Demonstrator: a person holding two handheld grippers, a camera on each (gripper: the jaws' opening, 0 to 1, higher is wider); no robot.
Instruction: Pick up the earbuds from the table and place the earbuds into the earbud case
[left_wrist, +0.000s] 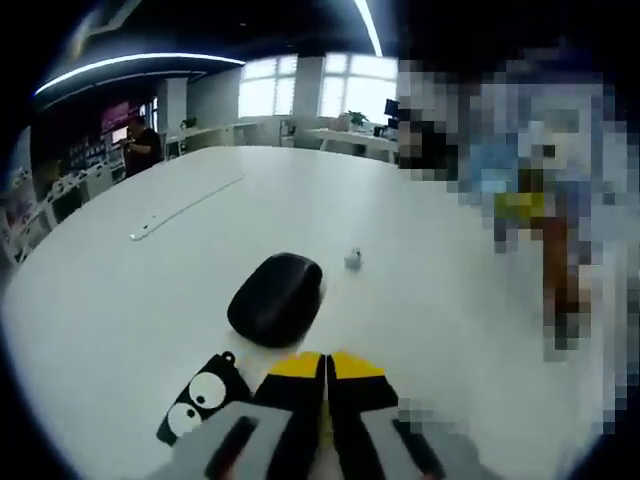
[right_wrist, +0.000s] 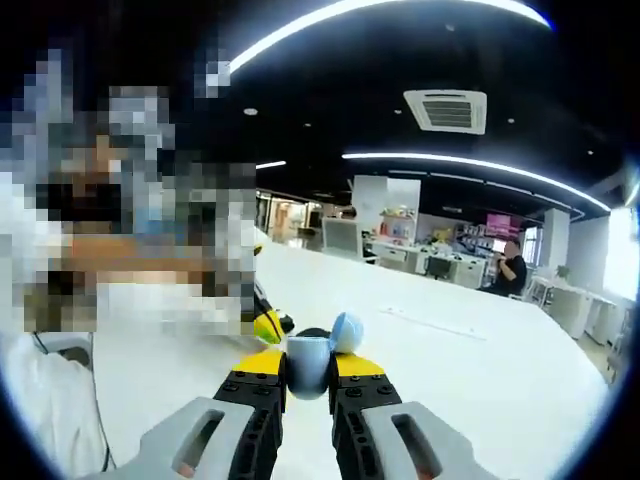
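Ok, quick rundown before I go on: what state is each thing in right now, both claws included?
Left claw: shut, holding nothing, low over the table.
Right claw: shut on the earbud case, raised off the table.
Earbud case: lid flipped open.
Earbud: loose on the white table, not yet picked up.
Black oval object: lying on the table, untouched.
Cartoon-eyed pouch: flat on the table.

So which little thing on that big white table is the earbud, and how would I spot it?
Start on the white table and find the black oval pouch just beyond the left gripper. The earbud lies apart from it, on the side away from the black cartoon-eyed tag. It is the only tiny pale speck there.
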